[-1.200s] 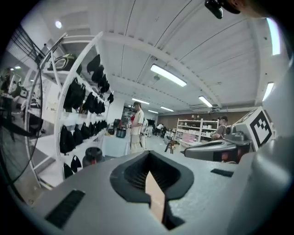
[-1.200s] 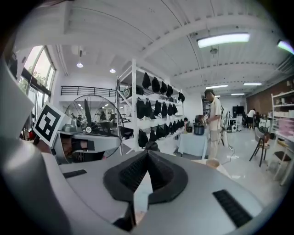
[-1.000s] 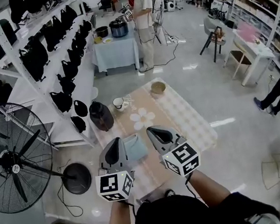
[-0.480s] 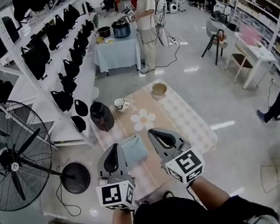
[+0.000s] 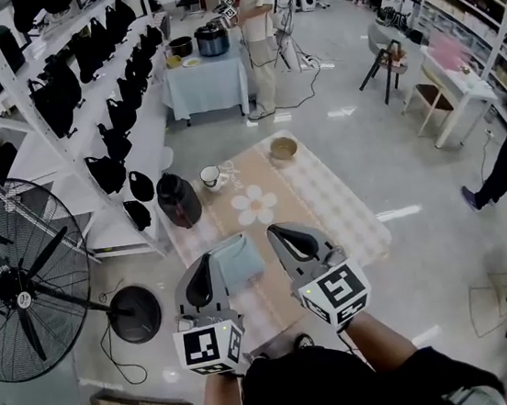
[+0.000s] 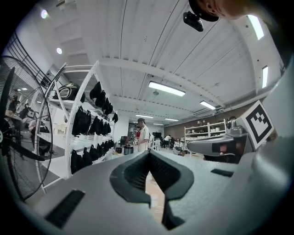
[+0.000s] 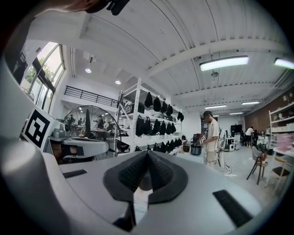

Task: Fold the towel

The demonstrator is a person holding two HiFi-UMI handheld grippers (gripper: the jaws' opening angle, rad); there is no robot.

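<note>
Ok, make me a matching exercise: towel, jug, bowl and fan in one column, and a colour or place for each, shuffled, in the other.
1 towel
2 jug
3 bowl
4 fan

A black, beside the cup
B on the floor, far left
C light blue, near end of the cloth
D tan, far end of the cloth

Pairs: 1-C, 2-A, 3-D, 4-B

We find the folded pale-blue cloth towel [image 5: 241,261] on the checked fabric floor mat [image 5: 340,209], showing between our grey left gripper [image 5: 207,260] and grey right gripper [image 5: 276,232]. Beyond it stand a black round jug [image 5: 179,200] at the mat's left edge, a white cup [image 5: 210,176] just right of it, and perhaps a wooden bowl [image 5: 284,150] farthest off.
</note>
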